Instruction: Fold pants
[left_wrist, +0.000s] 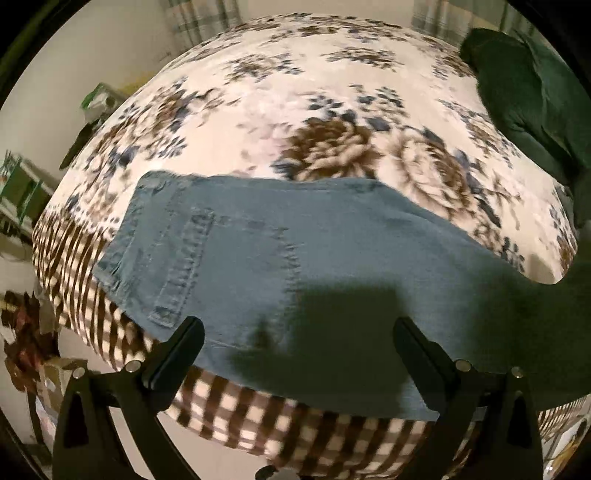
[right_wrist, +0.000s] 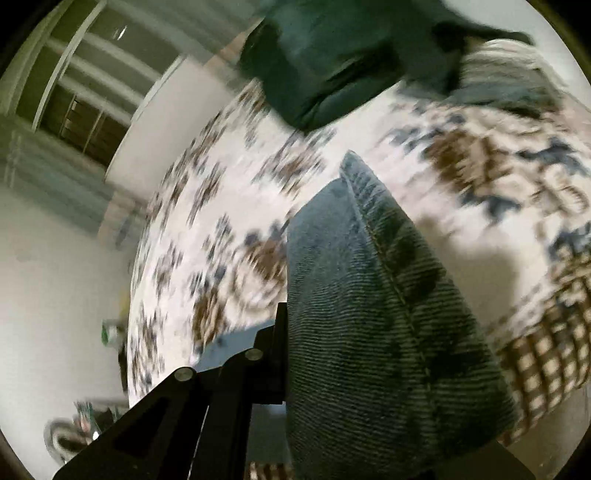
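Blue jeans (left_wrist: 280, 251) lie flat across the near part of the floral bed cover (left_wrist: 295, 92), back pocket and waistband to the left. My left gripper (left_wrist: 297, 332) hovers open above them, nothing between its fingers, and its shadow falls on the denim. In the right wrist view a fold of the jeans (right_wrist: 369, 314) hangs lifted off the bed. My right gripper (right_wrist: 286, 317) is shut on that fold. Only its left finger (right_wrist: 279, 332) shows; the denim drapes over and hides the other one.
A dark green garment (left_wrist: 524, 99) lies bunched at the far right of the bed, also visible as the green garment (right_wrist: 332, 55) in the right wrist view. The bed's checked border (left_wrist: 295, 424) marks the near edge. Cluttered shelves (left_wrist: 22, 192) stand beyond the left side.
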